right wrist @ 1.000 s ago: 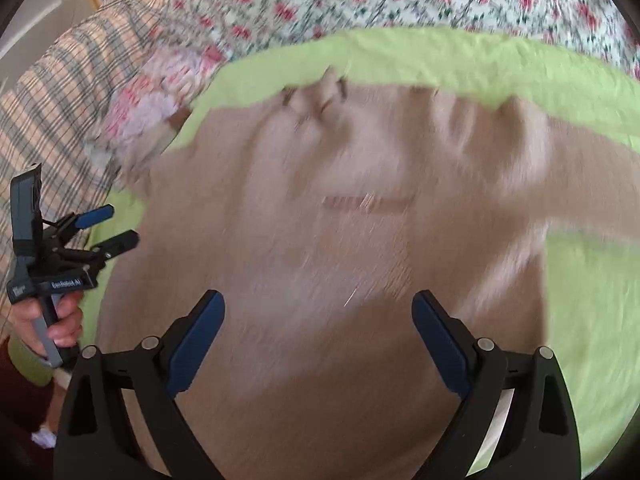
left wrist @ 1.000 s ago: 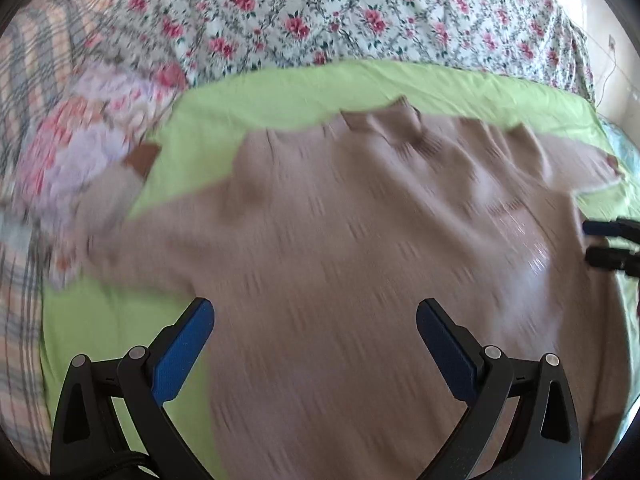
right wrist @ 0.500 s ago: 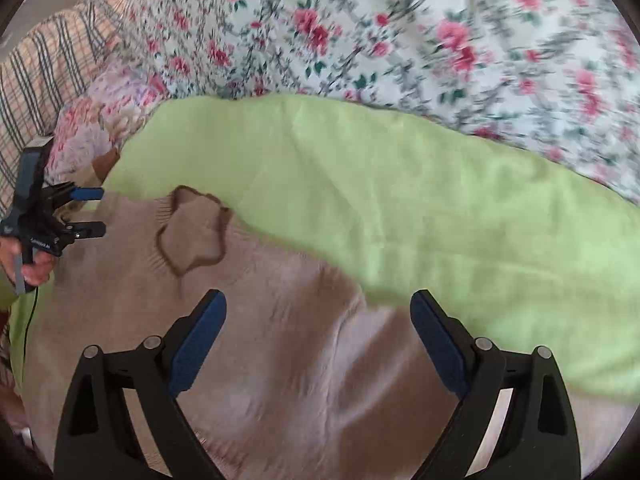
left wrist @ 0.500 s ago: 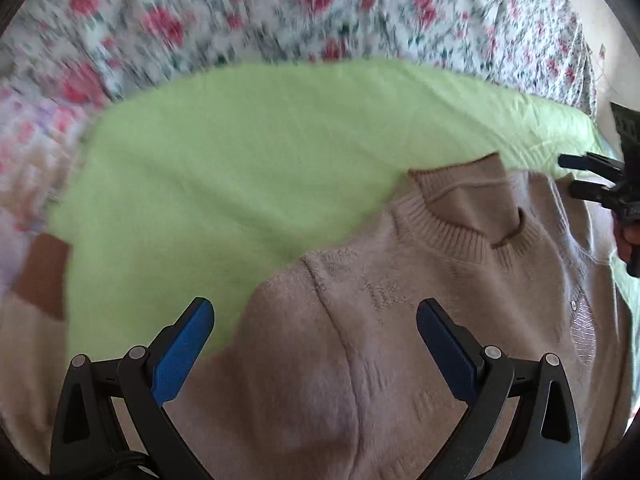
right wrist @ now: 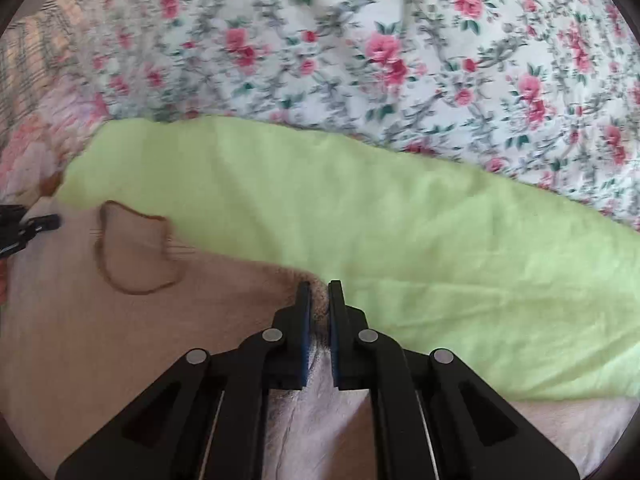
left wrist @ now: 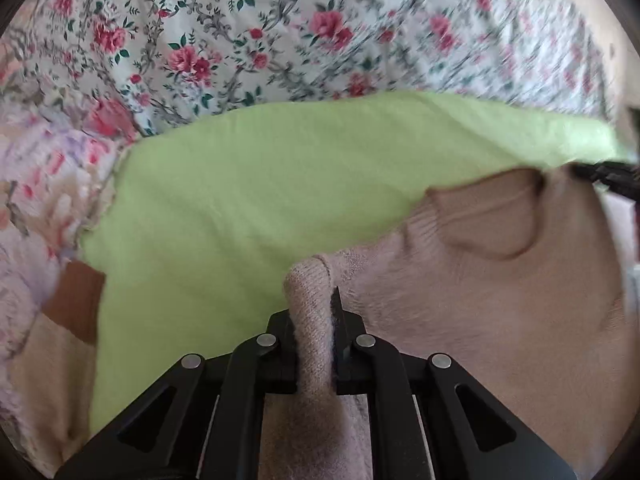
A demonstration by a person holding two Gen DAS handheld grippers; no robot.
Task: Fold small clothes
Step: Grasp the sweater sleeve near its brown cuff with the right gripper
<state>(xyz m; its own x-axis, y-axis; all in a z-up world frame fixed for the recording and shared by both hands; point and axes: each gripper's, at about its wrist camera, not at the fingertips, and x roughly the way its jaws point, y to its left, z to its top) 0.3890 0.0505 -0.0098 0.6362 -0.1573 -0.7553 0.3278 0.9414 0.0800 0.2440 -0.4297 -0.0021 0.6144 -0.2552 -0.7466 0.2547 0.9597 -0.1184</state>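
At far left in the left wrist view we saw a pale garment with a brown cuff [left wrist: 74,300] lying against the floral quilt [left wrist: 248,36], beside the green sheet [left wrist: 248,196] that covered the middle of the bed. Our left gripper [left wrist: 314,312] was pinched tight on a ridge of the pink sweater [left wrist: 480,320] at its left shoulder, the knit bunched up between the two fingers. To the right of that the sweater's collar [left wrist: 486,220] lay open and flat on the sheet, and the tip of our right gripper showed at the frame's edge. In the right wrist view the left gripper's tip sat at far left, just beside the collar [right wrist: 136,252]. The sweater [right wrist: 120,340] spread across the lower left, and our right gripper [right wrist: 319,304] was closed on its other shoulder at the edge of the sheet [right wrist: 400,240], with the quilt [right wrist: 400,48] beyond.
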